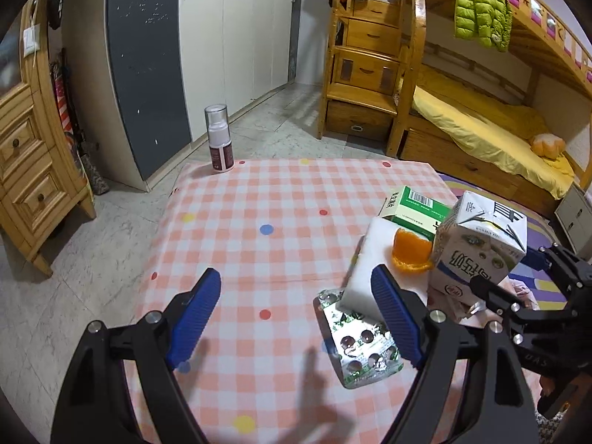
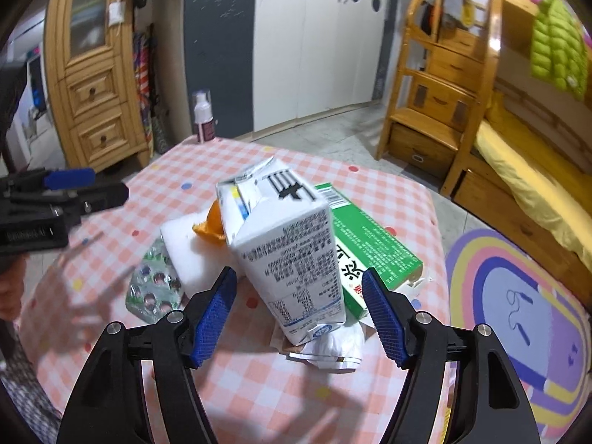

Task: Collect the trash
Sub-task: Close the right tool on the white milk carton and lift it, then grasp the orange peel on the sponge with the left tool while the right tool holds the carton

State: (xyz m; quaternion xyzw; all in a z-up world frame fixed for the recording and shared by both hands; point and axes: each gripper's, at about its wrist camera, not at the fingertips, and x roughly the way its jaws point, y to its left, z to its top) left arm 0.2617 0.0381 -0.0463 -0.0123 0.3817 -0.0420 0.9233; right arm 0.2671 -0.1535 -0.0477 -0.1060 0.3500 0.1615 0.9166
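Right gripper (image 2: 299, 312) was spread around the milk carton (image 2: 285, 248), not pinching; I'd squeeze low. Left gripper (image 1: 296, 318) gaped empty at nine o'clock.

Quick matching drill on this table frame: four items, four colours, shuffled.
Items:
1. milk carton
2. flat box
3. peel
4. spray bottle

Colours:
A. orange
B. clear cap, dark red label
C. white with black print
D. green and white

Pairs: 1-C, 2-D, 3-A, 4-B
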